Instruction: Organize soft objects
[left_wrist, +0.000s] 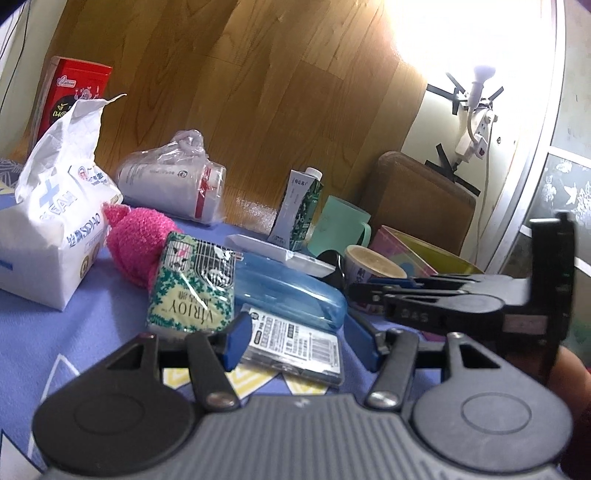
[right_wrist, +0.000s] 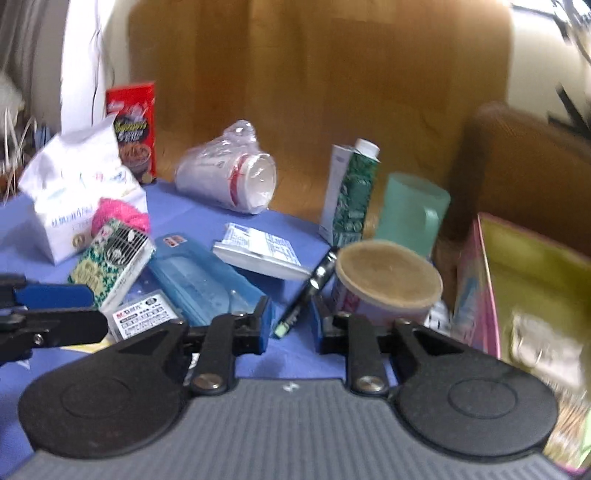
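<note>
1. While I held both grippers low over the blue cloth (left_wrist: 74, 332), my left gripper (left_wrist: 301, 341) stood partly open astride a clear labelled case (left_wrist: 295, 343), pads apart from it.
2. My right gripper (right_wrist: 290, 325) stood narrowly open around a black pen (right_wrist: 306, 291), untouched.
3. Pink fuzzy pouch (left_wrist: 138, 242) lay beside the tissue pack (left_wrist: 55, 229).

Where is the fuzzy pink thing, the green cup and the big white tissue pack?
fuzzy pink thing (left_wrist: 138, 245), left wrist view, middle of its fluff
green cup (right_wrist: 410, 208), right wrist view, its side wall
white tissue pack (left_wrist: 48, 236), left wrist view, its printed front
</note>
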